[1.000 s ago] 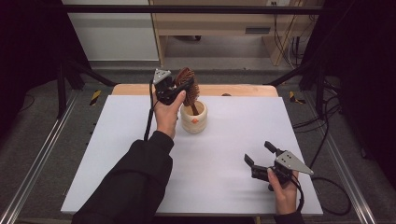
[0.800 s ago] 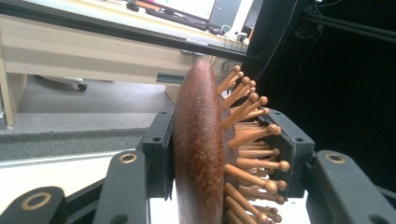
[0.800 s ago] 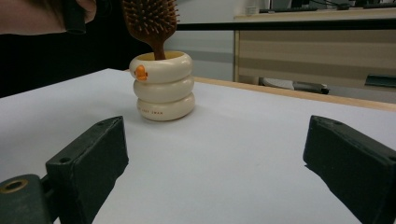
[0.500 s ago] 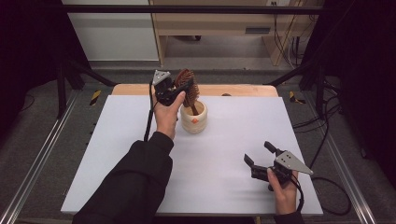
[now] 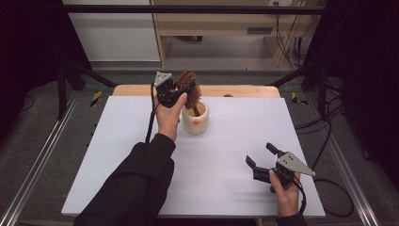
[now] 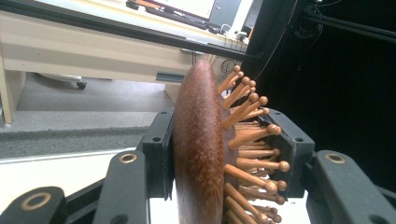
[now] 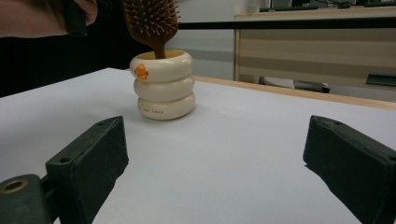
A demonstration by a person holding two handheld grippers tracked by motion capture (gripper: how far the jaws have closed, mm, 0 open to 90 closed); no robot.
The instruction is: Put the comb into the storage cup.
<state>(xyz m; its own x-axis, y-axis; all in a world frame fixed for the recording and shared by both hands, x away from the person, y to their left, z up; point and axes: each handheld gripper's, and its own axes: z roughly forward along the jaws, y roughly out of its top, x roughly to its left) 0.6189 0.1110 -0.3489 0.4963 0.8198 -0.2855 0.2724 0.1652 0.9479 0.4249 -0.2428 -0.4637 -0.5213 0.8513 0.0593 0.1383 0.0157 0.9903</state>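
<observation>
A wooden hairbrush is standing handle-down in a cream ringed holder at the far middle of the white table, its head clamped between the jaws of the left gripper, back against one pad, bristles against the other. Nearer the person, the right gripper is resting low over the table, jaws spread wide and holding nothing.
</observation>
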